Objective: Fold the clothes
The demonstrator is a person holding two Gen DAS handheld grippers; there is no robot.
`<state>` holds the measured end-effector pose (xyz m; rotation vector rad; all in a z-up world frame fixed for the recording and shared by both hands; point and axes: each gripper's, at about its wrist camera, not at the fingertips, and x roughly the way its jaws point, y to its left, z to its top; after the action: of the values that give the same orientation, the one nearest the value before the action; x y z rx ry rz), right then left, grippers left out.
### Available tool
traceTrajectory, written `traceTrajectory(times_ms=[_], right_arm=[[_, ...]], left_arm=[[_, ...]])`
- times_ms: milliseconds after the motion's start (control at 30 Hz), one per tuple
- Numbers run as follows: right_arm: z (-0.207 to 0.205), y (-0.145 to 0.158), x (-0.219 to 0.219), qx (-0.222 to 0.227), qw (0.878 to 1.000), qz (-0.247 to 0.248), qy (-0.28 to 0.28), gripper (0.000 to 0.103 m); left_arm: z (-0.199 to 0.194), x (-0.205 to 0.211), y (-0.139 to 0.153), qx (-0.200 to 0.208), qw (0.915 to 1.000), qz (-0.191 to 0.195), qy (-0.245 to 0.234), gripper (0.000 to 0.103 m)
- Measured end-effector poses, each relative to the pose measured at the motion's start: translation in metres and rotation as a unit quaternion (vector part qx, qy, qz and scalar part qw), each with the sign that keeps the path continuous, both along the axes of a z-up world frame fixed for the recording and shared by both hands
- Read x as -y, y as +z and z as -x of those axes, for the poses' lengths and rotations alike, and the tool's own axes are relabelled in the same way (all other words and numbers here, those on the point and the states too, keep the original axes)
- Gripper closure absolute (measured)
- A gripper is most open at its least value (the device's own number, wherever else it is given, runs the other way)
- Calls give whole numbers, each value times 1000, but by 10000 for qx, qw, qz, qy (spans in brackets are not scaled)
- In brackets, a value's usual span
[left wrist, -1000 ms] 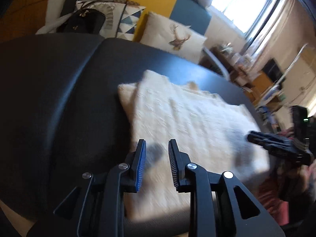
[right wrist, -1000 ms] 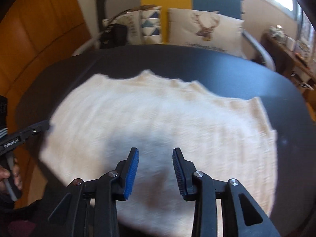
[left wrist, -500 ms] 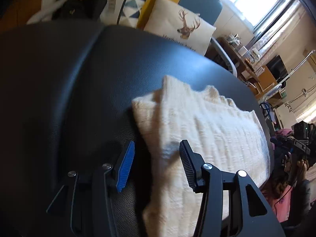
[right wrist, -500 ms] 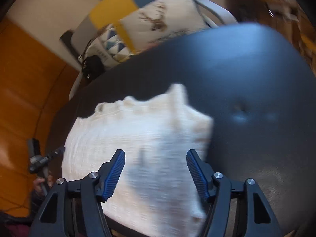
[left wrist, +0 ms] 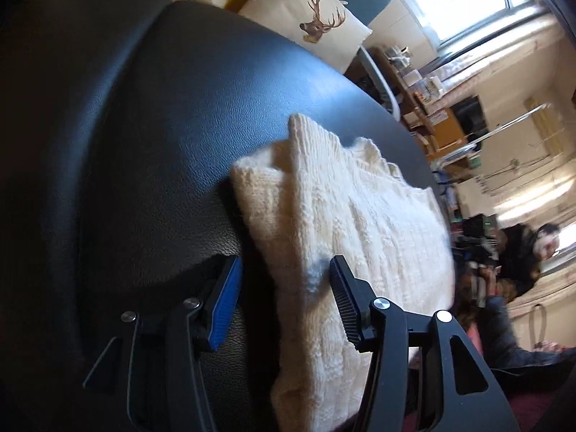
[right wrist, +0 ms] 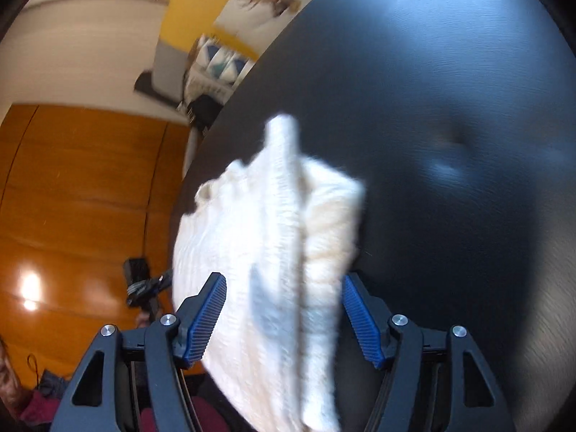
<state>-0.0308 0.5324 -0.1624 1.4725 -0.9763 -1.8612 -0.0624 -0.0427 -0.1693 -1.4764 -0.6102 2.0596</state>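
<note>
A cream knitted sweater (left wrist: pixel 360 216) lies folded on a black leather surface (left wrist: pixel 144 126). My left gripper (left wrist: pixel 284 266) hangs low over the sweater's left edge. Its jaws are opening, with the folded edge between them and neither pad pressing on it; the blue pad (left wrist: pixel 226 298) stands over bare leather. In the right wrist view the sweater (right wrist: pixel 273 208) is blurred and its right edge runs between the fingers of my right gripper (right wrist: pixel 283 282). That gripper is open wide, its pads clear of the knit on both sides.
A deer cushion (left wrist: pixel 324 25) and patterned cushions lean on a sofa behind the surface. Cluttered shelves (left wrist: pixel 424 82) and a window are at the far right. A seated person (left wrist: pixel 522 252) is by the right edge. An orange wooden wall (right wrist: pixel 72 198) shows on the left.
Both grippers have opened wider. The left one has shifted from over the sweater's middle to its left edge. The right one has swung and rolled to the right edge, dropping closer.
</note>
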Motion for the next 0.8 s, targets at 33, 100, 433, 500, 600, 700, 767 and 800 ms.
traceTrajectory(times_ms=[33, 100, 433, 500, 600, 700, 767, 800], right_arm=[[7, -1, 6, 15, 9999, 3, 134, 33], [17, -1, 19, 35, 9991, -110, 400, 31], [1, 19, 65, -600, 9749, -1611, 1416, 29], [2, 17, 67, -395, 9761, -1663, 1341, 27], [4, 15, 70, -326, 9792, -1525, 1296, 18], [8, 15, 76, -398, 9779, -1528, 1370, 11], [11, 15, 80, -446, 9769, -1531, 1420, 0], [12, 15, 82, -474, 9762, -1542, 1451, 0]], left_arm=[[0, 2, -1, 18, 9999, -113, 17, 48], [1, 0, -3, 64, 9996, -276, -16, 48], [7, -13, -2, 74, 9989, -57, -465, 48], [7, -11, -2, 137, 9983, -35, -571, 48], [5, -4, -3, 214, 9977, -116, -632, 48], [8, -1, -10, 335, 9975, -458, -419, 39], [11, -9, -9, 279, 9977, -476, -393, 35], [12, -13, -9, 241, 9979, -453, -394, 34]])
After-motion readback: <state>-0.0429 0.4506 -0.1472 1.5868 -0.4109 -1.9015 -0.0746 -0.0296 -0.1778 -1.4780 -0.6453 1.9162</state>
